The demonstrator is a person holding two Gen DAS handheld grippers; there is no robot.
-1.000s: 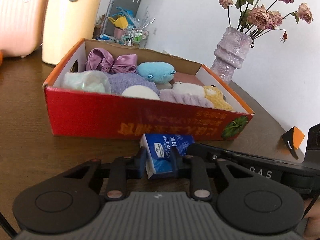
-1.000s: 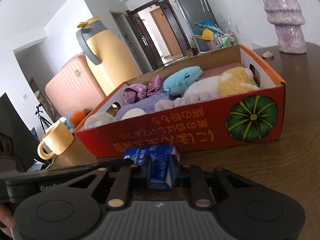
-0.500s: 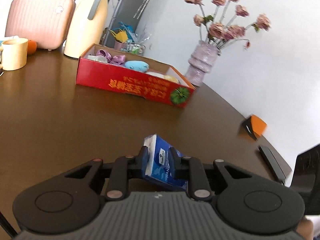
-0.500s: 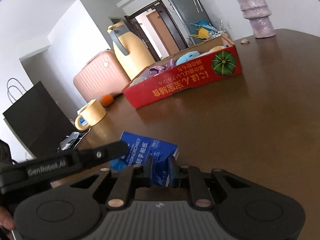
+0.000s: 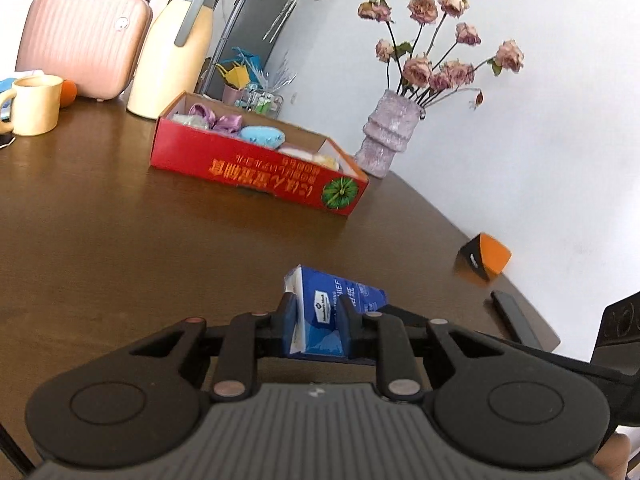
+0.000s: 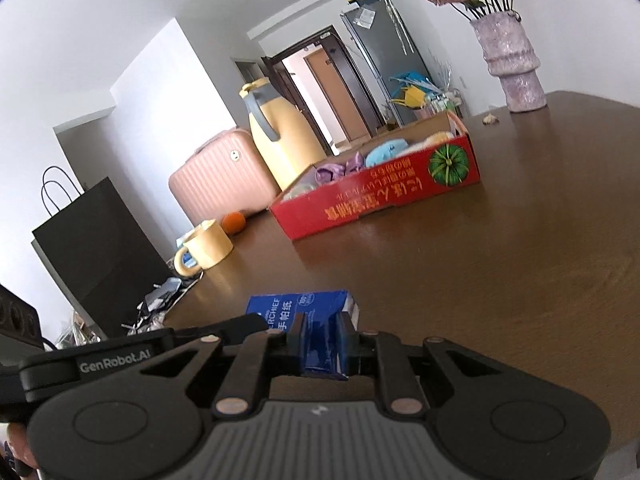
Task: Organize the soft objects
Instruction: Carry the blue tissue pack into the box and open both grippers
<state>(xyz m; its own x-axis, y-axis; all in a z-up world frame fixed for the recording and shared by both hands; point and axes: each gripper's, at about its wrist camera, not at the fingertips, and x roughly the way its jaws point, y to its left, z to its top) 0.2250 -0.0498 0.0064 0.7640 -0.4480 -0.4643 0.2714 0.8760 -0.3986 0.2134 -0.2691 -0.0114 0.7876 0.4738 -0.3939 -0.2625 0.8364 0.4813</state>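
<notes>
Both grippers are shut on one blue tissue pack (image 5: 328, 312), one at each end, holding it near the table's front, far from the box. My left gripper (image 5: 318, 314) pinches the end with the white opening. My right gripper (image 6: 322, 338) pinches the other end of the pack (image 6: 308, 312). The red cardboard box (image 5: 256, 170) stands further back on the brown table and holds soft things: a purple satin bow (image 5: 218, 120), a blue plush (image 5: 262, 136), and a yellow plush. The box also shows in the right wrist view (image 6: 380, 196).
A purple vase of dried roses (image 5: 390, 136) stands right of the box. A yellow thermos (image 5: 172, 44), pink case (image 5: 80, 36), yellow mug (image 5: 34, 104) and orange fruit are at the back left. An orange-black block (image 5: 484, 258) and a dark flat bar lie near the right edge. A black paper bag (image 6: 100, 248) stands off the table.
Both grippers have pulled back from right in front of the box toward the table's front, carrying the tissue pack. The box now looks small and far away.
</notes>
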